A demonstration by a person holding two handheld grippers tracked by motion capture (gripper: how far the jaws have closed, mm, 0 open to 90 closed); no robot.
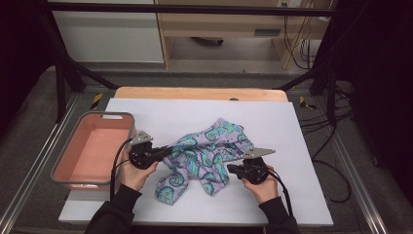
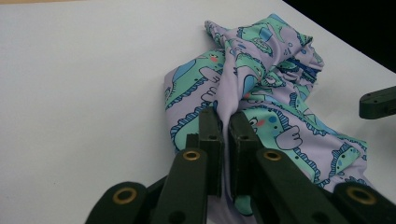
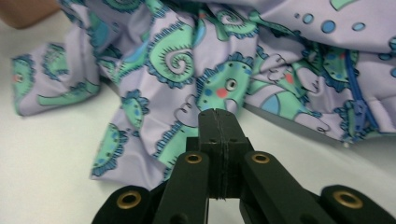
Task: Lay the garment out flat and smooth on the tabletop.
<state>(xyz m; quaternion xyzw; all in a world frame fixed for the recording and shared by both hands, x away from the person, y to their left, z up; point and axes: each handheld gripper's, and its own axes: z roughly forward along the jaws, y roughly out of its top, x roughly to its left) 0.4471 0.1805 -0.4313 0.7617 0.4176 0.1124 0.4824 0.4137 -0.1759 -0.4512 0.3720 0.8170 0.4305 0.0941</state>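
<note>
From the high view, the dinosaur-print garment (image 1: 204,158) lies crumpled near the middle of the white sheet (image 1: 146,114) that covers the wooden table (image 1: 195,92). The left gripper (image 1: 163,152) meets the garment's left edge, and the right gripper (image 1: 230,168) sits at its lower right edge. Left of the left gripper's fingers, past bare sheet, a pink bin (image 1: 92,148) stands at the sheet's left edge. Ahead of both sets of fingers, beyond the garment, the sheet is bare up to its far edge; behind the right gripper's fingers it is bare down to the near edge.

In the left gripper view, the left gripper (image 2: 223,122) has its jaws clamped on a pulled-up ridge of the garment (image 2: 266,88), with cloth pinched in the narrow slot between the pads. The rest of the garment spreads ahead and to the right of the fingers. To their left lies wide bare sheet (image 2: 84,93). The sheet's edge runs diagonally at the far right.

In the right gripper view, the right gripper (image 3: 219,112) has its jaws pressed flat together, with no cloth visible between them. The tips sit at the garment's (image 3: 187,60) near hem, over its purple cloth. The garment fills the space ahead of the fingers, and bare sheet (image 3: 51,158) opens to their left and right.
</note>
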